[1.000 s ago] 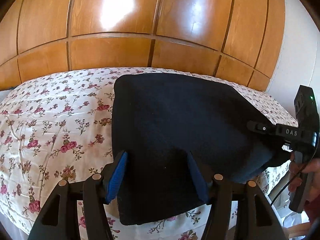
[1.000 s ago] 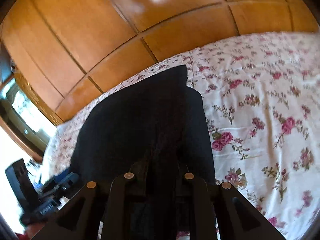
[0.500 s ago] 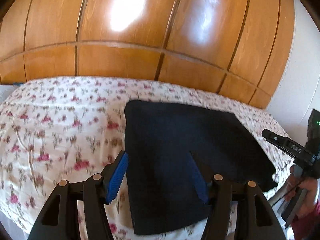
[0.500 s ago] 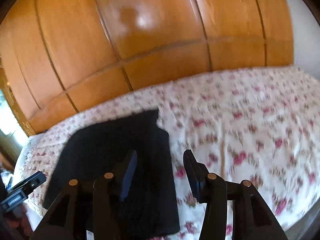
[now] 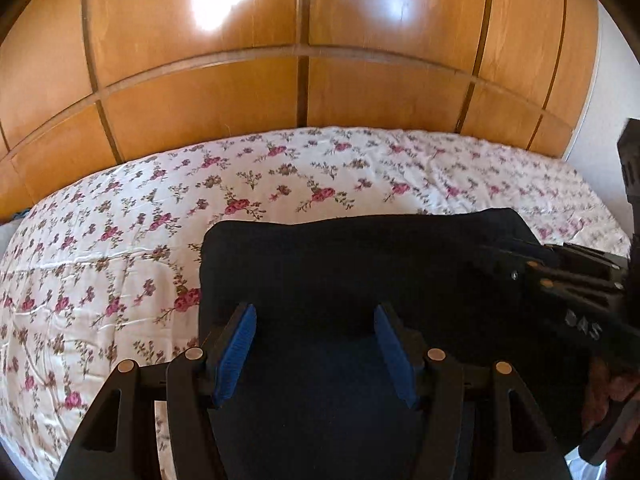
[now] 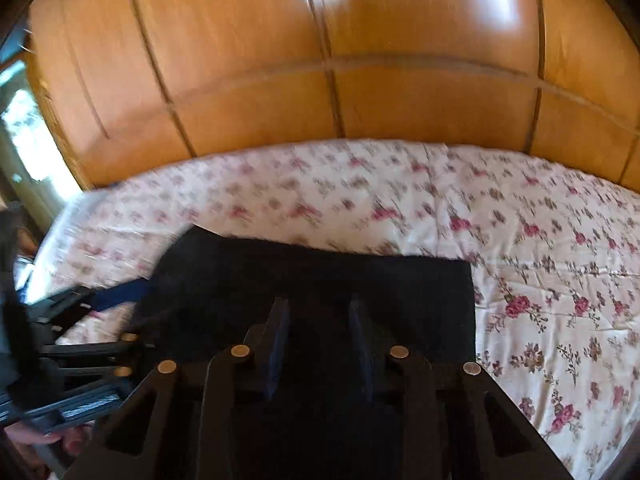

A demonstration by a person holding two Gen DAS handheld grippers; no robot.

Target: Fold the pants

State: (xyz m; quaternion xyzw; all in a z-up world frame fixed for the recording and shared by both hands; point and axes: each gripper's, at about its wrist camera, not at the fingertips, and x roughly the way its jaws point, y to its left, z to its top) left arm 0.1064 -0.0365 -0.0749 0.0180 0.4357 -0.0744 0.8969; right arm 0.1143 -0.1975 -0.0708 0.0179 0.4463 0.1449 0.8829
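The dark navy pants lie folded into a flat block on the flowered bedspread; they also show in the right wrist view. My left gripper is open and empty, its blue pads over the near edge of the pants. My right gripper is open and empty, over the near part of the pants. The right gripper also shows at the right edge of the left wrist view. The left gripper shows at the left edge of the right wrist view.
A wooden panelled wall stands along the far side of the bed. A white wall is at the far right. A bright window is at the left in the right wrist view.
My right gripper has let go of the pants and opened. Both grippers have pulled back and now sit low over the near edge of the folded pants. The left gripper stayed open.
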